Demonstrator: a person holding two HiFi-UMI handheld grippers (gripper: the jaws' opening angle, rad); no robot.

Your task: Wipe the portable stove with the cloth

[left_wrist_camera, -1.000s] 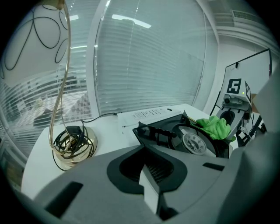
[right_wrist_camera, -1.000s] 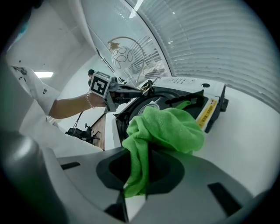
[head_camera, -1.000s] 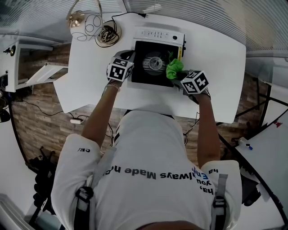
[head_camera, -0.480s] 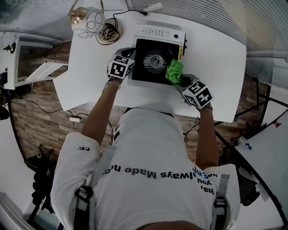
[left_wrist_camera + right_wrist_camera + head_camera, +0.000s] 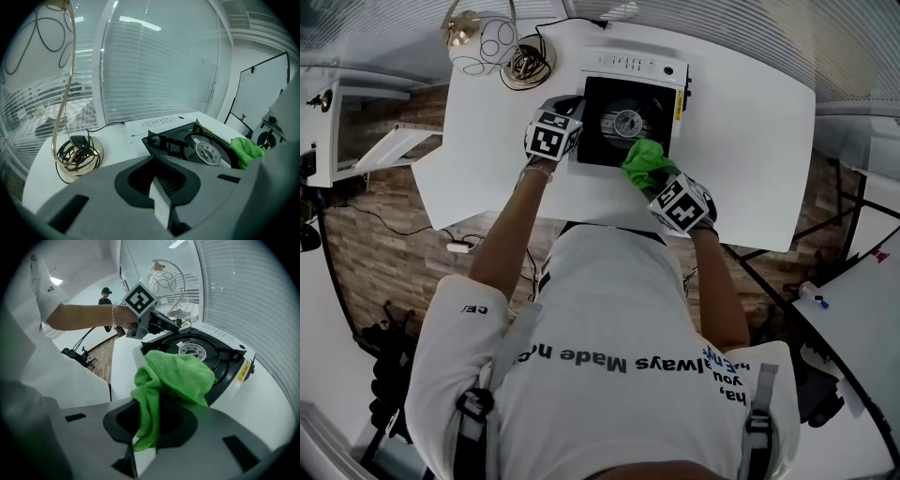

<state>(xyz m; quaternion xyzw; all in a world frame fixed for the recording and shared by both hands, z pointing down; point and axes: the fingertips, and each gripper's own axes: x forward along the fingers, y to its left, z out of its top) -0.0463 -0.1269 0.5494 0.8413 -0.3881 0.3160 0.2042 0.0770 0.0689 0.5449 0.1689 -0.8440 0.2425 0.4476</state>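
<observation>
Right gripper (image 5: 143,448): jaws clamped on the green cloth (image 5: 173,376). The cloth bunches up just ahead of the tips and spreads forward onto the near edge of the portable stove (image 5: 227,355), stopping just short of the round burner (image 5: 191,350). In the head view the same gripper (image 5: 656,180) sits at the stove's (image 5: 633,66) near edge, with the cloth (image 5: 644,161) between it and the burner (image 5: 626,122). Left gripper (image 5: 161,201): jaws together, nothing between them. The stove's (image 5: 161,123) black corner lies just ahead and to its right, with the burner (image 5: 206,152) and the cloth (image 5: 246,150) further right. Ahead and to its left, a lamp base (image 5: 77,157) with coiled cable stands on the white table (image 5: 741,141).
</observation>
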